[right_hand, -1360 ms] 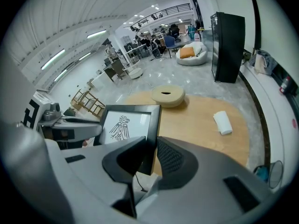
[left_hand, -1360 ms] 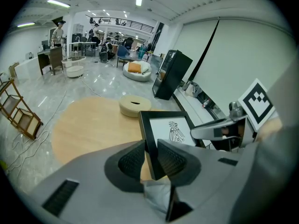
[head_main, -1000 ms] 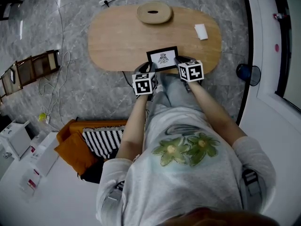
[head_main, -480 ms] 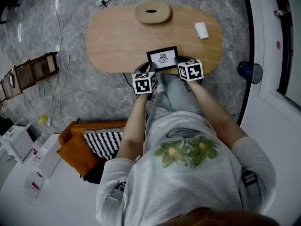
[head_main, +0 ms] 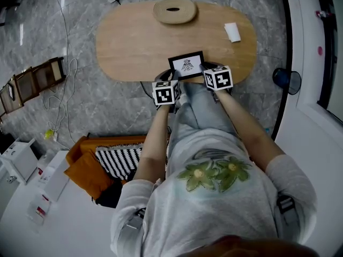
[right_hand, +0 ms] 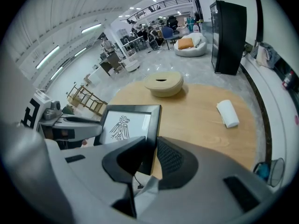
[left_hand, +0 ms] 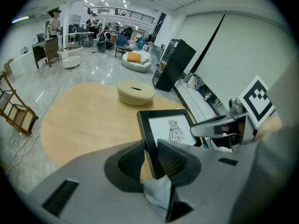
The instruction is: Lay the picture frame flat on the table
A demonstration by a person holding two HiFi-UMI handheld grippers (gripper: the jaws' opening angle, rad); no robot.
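Note:
A black picture frame [head_main: 186, 65] with a white print of a dark figure is held over the near edge of the oval wooden table [head_main: 134, 42]. My left gripper [left_hand: 148, 149] is shut on the frame's left edge [left_hand: 150, 143], and in the head view that gripper [head_main: 170, 80] sits at the frame's lower left. My right gripper [right_hand: 150, 149] is shut on the frame's right edge [right_hand: 152, 129], and from above this gripper [head_main: 206, 71] stands at the frame's right side. The frame's face [right_hand: 124, 126] leans back towards me.
A round tan holder with a slot [head_main: 174, 10] sits at the table's far edge. A white roll [head_main: 232, 32] lies at the table's right. On the floor left are a wooden rack [head_main: 32, 80] and cables; a blue fan [head_main: 284, 81] stands right.
Both grippers and the frame have sunk a little towards the table. The grip on both edges is unchanged.

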